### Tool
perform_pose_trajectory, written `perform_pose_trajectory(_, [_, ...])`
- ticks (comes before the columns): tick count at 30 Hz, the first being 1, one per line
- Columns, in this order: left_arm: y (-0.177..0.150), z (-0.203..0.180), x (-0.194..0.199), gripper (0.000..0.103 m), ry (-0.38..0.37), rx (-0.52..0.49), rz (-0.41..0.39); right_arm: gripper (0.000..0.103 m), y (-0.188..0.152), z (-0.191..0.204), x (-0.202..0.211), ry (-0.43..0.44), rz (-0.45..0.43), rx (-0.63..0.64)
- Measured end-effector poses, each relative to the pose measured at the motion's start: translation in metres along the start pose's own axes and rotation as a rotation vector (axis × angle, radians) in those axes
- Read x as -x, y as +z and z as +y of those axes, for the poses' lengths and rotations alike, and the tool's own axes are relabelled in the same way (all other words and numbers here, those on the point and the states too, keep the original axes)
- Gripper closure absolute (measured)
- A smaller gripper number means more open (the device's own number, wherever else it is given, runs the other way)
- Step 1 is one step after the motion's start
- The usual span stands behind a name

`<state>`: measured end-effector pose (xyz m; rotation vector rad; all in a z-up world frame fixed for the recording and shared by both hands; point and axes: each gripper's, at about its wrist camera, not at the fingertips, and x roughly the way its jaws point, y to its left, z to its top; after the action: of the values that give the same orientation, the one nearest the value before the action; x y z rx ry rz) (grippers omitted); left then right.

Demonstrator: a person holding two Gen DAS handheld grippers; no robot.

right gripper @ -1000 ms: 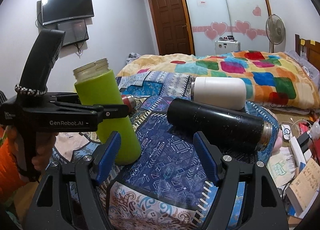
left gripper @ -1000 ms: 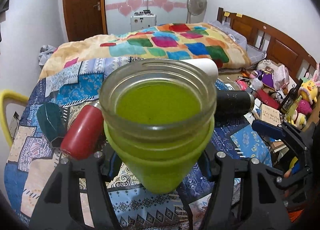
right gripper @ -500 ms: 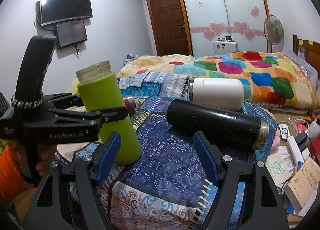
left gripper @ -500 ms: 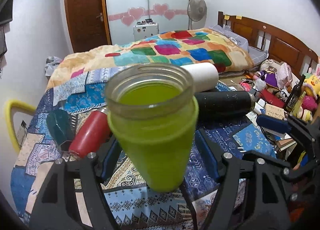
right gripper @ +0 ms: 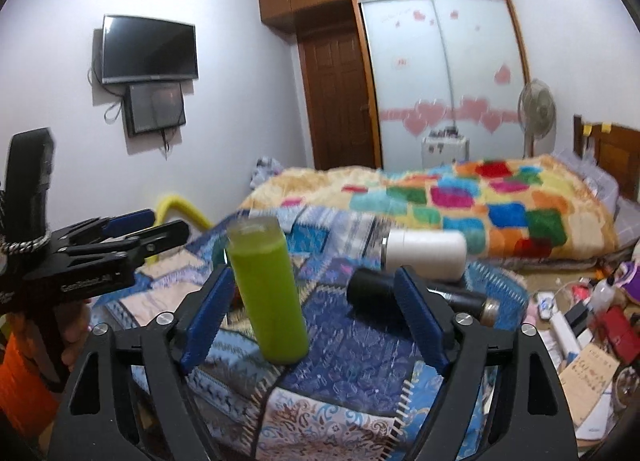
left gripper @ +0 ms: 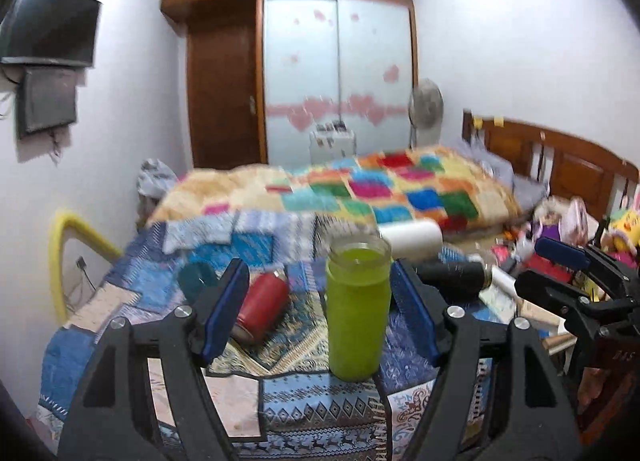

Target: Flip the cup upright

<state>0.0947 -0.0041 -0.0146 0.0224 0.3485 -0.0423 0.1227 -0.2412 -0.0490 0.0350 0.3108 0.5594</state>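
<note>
Biggest thing here is the bed (left gripper: 120,301) with its blue patchwork cover, filling the lower half of both views, with a bright patchwork blanket (left gripper: 380,189) heaped across the middle of the frame. The green cup (left gripper: 357,313) stands upright on the cover, mouth up, lower centre in the left wrist view, lower left of centre (right gripper: 268,293) in the right one. Behind it lie a black bottle (right gripper: 424,295), a white bottle (right gripper: 424,253) and, left of it, a red cup (left gripper: 262,311), all on their sides. The left hand-held gripper (left gripper: 320,317) has its fingers spread wide either side of the green cup, not touching. The right hand-held gripper (right gripper: 314,315) is spread apart too, gripping nothing.
</note>
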Motion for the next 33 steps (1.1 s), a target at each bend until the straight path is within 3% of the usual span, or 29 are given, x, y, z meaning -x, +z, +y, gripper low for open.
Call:
perform_pose_trajectory(4, [0.000, 0.000, 0.030, 0.029, 0.024, 0.002, -0.084, 0.022, 0.007, 0.014, 0.016, 0.002, -0.056, 0.000])
perform_pose_trajectory(10, [-0.007, 0.001, 0.064, 0.017, 0.038, 0.012, -0.174, 0.017, 0.012, 0.032, 0.031, -0.026, -0.123, 0.011])
perform_pose_trajectory(12, [-0.011, 0.001, 0.073, 0.008, 0.035, 0.017, -0.195, 0.012, 0.010, 0.036, 0.035, -0.043, -0.141, 0.011])
perform_pose_trajectory(16, [-0.017, 0.000, 0.088, 0.002, 0.029, 0.018, -0.219, 0.001, 0.004, 0.041, 0.042, -0.077, -0.166, 0.000])
perform_pose_trajectory(33, [-0.027, -0.010, 0.104, 0.000, 0.049, 0.025, -0.251, 0.000, -0.003, 0.046, 0.060, -0.125, -0.175, -0.007])
